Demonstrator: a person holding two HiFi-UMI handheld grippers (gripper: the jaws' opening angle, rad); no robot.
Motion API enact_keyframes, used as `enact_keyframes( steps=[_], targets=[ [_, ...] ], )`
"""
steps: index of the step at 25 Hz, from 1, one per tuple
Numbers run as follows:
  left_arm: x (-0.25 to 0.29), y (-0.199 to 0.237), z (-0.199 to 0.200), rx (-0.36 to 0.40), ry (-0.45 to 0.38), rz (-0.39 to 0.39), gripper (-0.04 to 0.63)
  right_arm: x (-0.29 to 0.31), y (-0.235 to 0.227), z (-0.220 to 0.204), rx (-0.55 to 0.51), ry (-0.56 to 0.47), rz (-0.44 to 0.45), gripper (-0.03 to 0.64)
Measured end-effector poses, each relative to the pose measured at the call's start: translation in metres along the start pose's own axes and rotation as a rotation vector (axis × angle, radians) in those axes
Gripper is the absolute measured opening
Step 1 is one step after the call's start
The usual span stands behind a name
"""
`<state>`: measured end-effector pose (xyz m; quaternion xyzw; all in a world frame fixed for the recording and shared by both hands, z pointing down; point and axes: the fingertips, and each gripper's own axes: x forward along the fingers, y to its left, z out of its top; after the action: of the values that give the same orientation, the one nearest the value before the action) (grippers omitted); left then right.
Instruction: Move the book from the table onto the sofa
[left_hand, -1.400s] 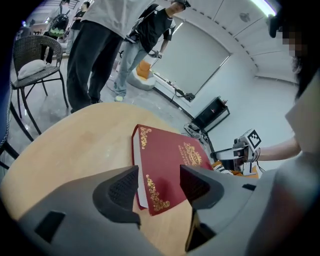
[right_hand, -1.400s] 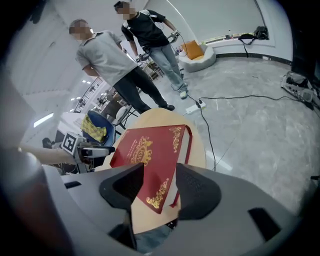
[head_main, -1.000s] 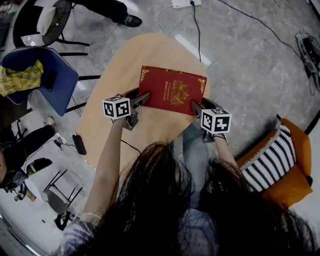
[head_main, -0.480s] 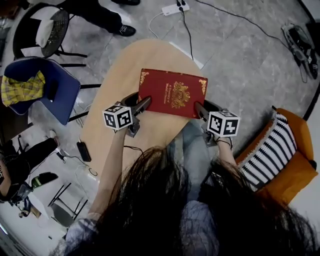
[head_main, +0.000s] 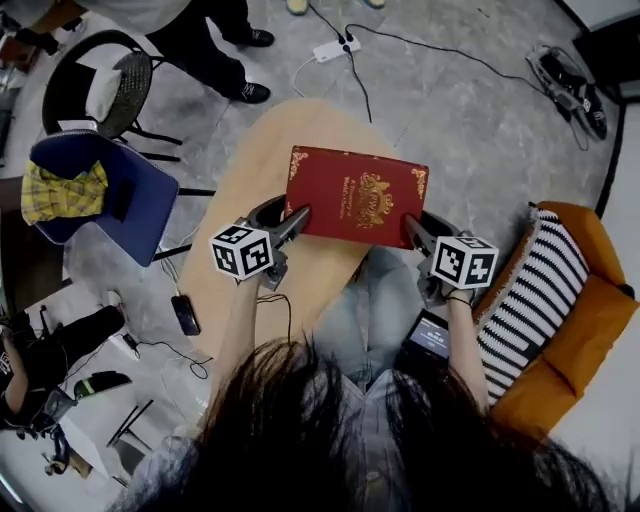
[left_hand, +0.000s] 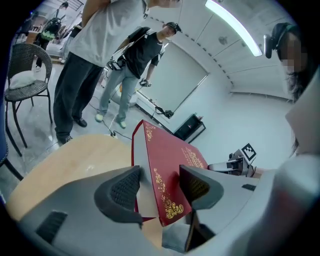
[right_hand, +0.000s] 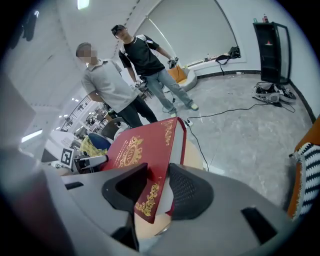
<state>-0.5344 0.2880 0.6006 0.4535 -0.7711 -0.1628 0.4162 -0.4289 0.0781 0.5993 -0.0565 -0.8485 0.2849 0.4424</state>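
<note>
Operator: long dark hair (head_main: 330, 430), pale blue jeans (head_main: 375, 310), light sleeve (head_main: 150, 478), dark band (head_main: 453, 297) at the right wrist. Both the left hand-held gripper (head_main: 296, 213) and the right hand-held gripper (head_main: 412, 222) have grey moulded shells, black curved jaws, dimpled pads (left_hand: 124, 187), and a white cube (head_main: 241, 250) with black square markers.

The head view looks steeply down from above onto the oval pale-wood table (head_main: 250, 160) and the orange sofa (head_main: 590, 320) at its right edge. Each gripper view sits low and very near one end of the red gilt-stamped hardcover book (head_main: 355, 195), facing across it toward the other. All three views share book and table.
</note>
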Motion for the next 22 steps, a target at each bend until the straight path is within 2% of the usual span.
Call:
enact_keyframes(
  steps=[4,8,12,15,19,22],
  targets=[
    [-0.015,-0.039,0.01,0.022,-0.019,-0.063,0.239,-0.049,0.011,-0.002,0.038,-0.059,-0.032,0.149],
    [-0.029,-0.052,0.014,0.05,-0.012,-0.105,0.236,-0.067,0.024,-0.012,0.084,-0.122,-0.061,0.146],
    [-0.017,-0.081,0.014,0.072,-0.008,-0.158,0.233,-0.1,0.013,-0.02,0.126,-0.166,-0.101,0.144],
    [0.002,-0.111,0.007,0.083,0.027,-0.216,0.232,-0.133,-0.005,-0.03,0.172,-0.214,-0.142,0.143],
    [0.034,-0.162,-0.002,0.155,0.112,-0.313,0.23,-0.182,-0.035,-0.051,0.252,-0.295,-0.209,0.141],
    [0.05,-0.189,-0.009,0.182,0.169,-0.377,0.23,-0.21,-0.047,-0.062,0.306,-0.348,-0.262,0.141]
  ],
)
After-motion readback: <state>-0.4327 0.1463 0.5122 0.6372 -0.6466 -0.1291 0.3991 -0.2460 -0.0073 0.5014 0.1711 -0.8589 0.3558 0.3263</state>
